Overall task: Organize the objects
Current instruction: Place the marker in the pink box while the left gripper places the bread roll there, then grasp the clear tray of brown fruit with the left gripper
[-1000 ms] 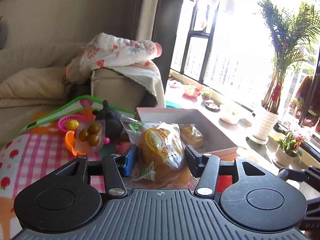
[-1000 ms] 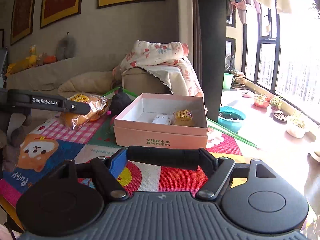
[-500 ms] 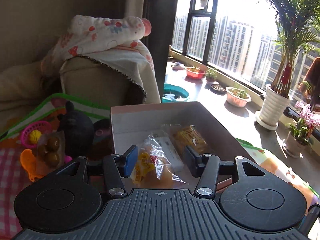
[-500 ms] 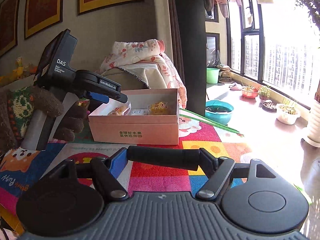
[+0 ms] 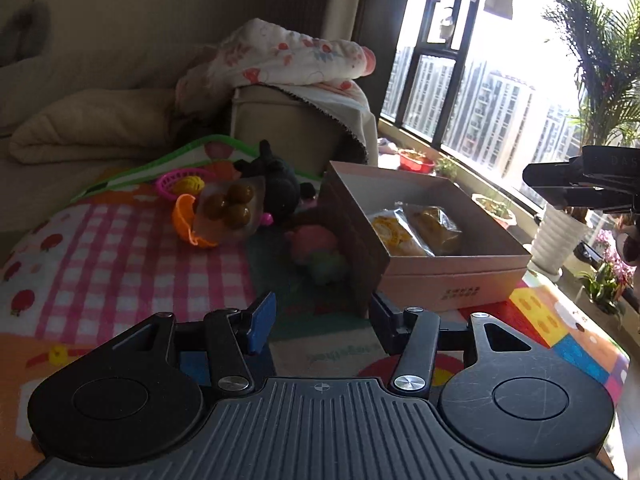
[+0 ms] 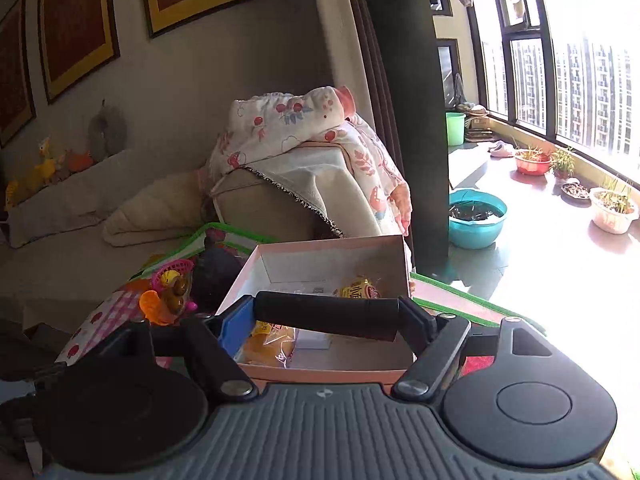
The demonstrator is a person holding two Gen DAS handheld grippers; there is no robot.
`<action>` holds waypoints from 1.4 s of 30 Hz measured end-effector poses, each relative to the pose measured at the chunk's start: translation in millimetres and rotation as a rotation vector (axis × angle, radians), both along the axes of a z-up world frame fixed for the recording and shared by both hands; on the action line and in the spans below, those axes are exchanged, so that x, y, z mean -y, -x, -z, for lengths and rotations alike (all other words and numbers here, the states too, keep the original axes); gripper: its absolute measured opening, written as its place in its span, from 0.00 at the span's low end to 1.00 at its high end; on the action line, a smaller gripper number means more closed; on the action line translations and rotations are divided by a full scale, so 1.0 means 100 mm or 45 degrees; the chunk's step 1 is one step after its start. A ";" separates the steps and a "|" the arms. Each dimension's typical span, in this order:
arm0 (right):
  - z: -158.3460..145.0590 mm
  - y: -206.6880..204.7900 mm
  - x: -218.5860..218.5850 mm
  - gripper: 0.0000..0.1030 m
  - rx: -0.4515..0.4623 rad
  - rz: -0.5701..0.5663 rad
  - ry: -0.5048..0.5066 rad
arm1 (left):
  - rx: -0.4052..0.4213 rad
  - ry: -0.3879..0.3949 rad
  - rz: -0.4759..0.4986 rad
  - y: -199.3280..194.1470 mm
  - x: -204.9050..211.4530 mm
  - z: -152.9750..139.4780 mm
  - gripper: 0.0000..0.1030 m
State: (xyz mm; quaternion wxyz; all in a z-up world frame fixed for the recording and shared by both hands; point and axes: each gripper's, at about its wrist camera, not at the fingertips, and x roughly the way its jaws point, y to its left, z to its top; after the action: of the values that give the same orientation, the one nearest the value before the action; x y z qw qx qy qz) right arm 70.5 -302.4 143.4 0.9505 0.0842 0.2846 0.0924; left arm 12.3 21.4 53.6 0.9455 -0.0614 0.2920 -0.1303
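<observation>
Near the mat's far left edge lie a pink basket [image 5: 182, 178], an orange toy [image 5: 186, 220] and a bag of brown balls [image 5: 230, 210]. The left tongs [image 5: 320, 322] stand spread, empty. The pink box [image 5: 452, 280] holds two wrapped breads [image 5: 396, 232]. Above it, the right tongs [image 6: 324, 318] pinch a black cylinder [image 6: 326, 314], jaws just widened slightly.

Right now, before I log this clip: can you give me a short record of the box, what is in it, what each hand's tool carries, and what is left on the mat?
box: pink, open
in box: two bagged breads
left gripper: empty, fingers apart
right gripper: black cylinder between fingers, above box
left on mat: bag of brown balls, black toy, pink basket
</observation>
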 end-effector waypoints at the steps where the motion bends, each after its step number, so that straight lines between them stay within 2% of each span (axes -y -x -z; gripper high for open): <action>1: 0.00 -0.07 -0.01 0.82 -0.016 0.008 -0.004 | -0.013 0.004 -0.009 0.01 -0.06 0.03 0.55; 5: 0.04 -0.06 -0.08 0.85 0.002 0.037 0.034 | -0.027 0.017 -0.034 0.03 -0.24 0.11 0.55; 8: 0.14 0.03 -0.13 0.92 0.013 0.062 0.077 | -0.043 0.039 -0.057 0.00 -0.31 0.20 0.55; 12: 0.39 0.33 -0.34 1.00 0.095 0.061 0.264 | -0.030 0.057 -0.083 -0.06 -0.35 0.25 0.54; 15: 0.64 0.58 -0.52 1.00 0.132 -0.001 0.354 | 0.019 0.058 -0.122 -0.18 -0.38 0.19 0.54; 18: 0.91 0.71 -0.63 1.00 0.079 -0.060 0.315 | 0.060 0.066 -0.193 -0.37 -0.46 0.09 0.54; 21: 1.09 0.73 -0.69 1.00 0.052 -0.055 0.296 | 0.067 0.076 -0.251 -0.57 -0.52 -0.01 0.54; 23: 1.08 0.72 -0.70 1.00 0.057 -0.045 0.302 | 0.088 0.065 -0.216 -0.66 -0.50 -0.07 0.54; 25: 1.07 0.74 -0.67 1.00 0.075 -0.043 0.271 | 0.106 0.018 -0.104 -0.77 -0.40 -0.12 0.55; 26: 1.08 0.74 -0.66 1.00 0.065 -0.048 0.264 | 0.117 -0.023 -0.061 -0.82 -0.34 -0.13 0.55; 28: 1.08 0.75 -0.64 1.00 0.069 -0.050 0.252 | 0.128 -0.115 -0.052 -0.95 -0.26 -0.11 0.56; 30: 1.08 0.77 -0.64 1.00 0.080 -0.055 0.250 | 0.084 -0.205 -0.100 -1.15 -0.25 -0.08 0.55; 32: 1.09 0.78 -0.65 1.00 0.085 -0.063 0.254 | 0.012 -0.194 -0.107 -1.35 -0.29 -0.03 0.55; 34: 1.09 0.78 -0.66 1.00 0.087 -0.073 0.256 | -0.061 -0.147 -0.052 -1.49 -0.32 0.03 0.55; 36: 1.10 0.76 -0.67 1.00 0.074 -0.082 0.255 | -0.098 -0.169 -0.012 -1.59 -0.28 0.10 0.55; 39: 1.12 0.72 -0.67 1.00 0.042 -0.103 0.248 | -0.086 -0.275 -0.034 -1.69 -0.18 0.21 0.59; 42: 1.13 0.70 -0.68 1.00 0.025 -0.117 0.249 | -0.066 -0.215 -0.060 -1.77 -0.21 0.21 0.58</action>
State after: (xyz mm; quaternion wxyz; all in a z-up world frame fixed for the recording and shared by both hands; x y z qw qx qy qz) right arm 0.1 -234.7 30.2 0.9517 -0.0230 0.2864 0.1086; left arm 188.9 41.9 33.0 0.9422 0.0084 0.3248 -0.0813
